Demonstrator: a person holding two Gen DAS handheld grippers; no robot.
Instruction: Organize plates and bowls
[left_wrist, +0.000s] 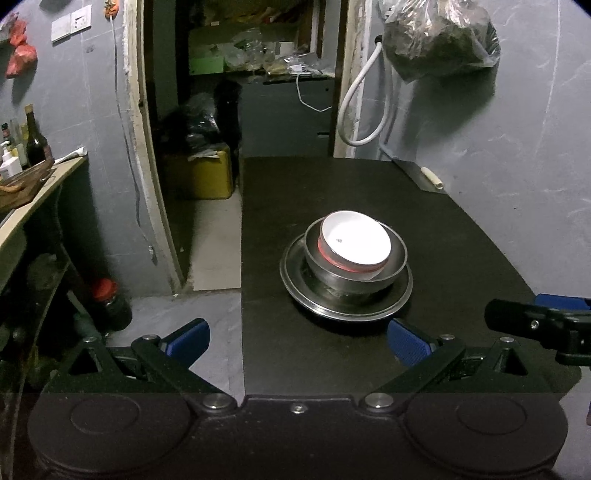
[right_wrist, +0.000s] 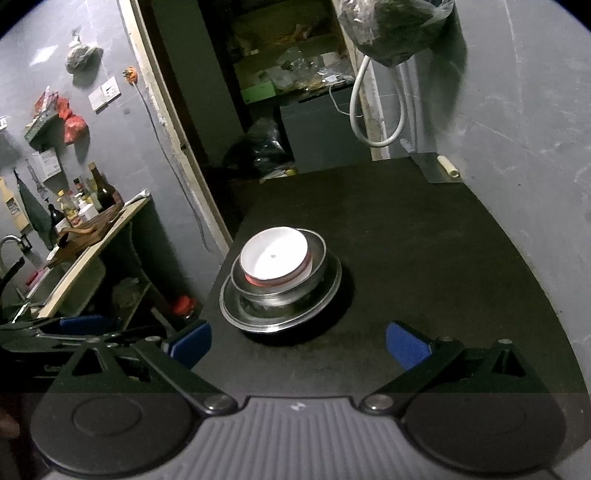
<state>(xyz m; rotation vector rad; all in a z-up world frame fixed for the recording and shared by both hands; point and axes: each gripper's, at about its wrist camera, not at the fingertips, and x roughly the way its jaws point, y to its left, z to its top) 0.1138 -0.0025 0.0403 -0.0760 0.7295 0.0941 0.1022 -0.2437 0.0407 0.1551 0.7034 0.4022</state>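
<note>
A stack stands on the black table (left_wrist: 332, 192): a steel plate (left_wrist: 347, 308) at the bottom, a steel bowl (left_wrist: 397, 260) in it, and a white bowl with a red band (left_wrist: 354, 240) tilted inside that. The stack also shows in the right wrist view: plate (right_wrist: 284, 317), steel bowl (right_wrist: 317, 266), white bowl (right_wrist: 273, 258). My left gripper (left_wrist: 297, 341) is open and empty, just short of the stack. My right gripper (right_wrist: 297, 343) is open and empty, to the right of the stack and nearer than it. The right gripper also shows in the left wrist view (left_wrist: 535, 325).
A cleaver (left_wrist: 421, 175) lies at the table's far right corner by the grey wall. A bag (left_wrist: 439, 40) hangs above it. A doorway (left_wrist: 236, 92) opens beyond the table. A counter with bottles (left_wrist: 29, 147) stands left. A red-capped jar (left_wrist: 109, 304) sits on the floor.
</note>
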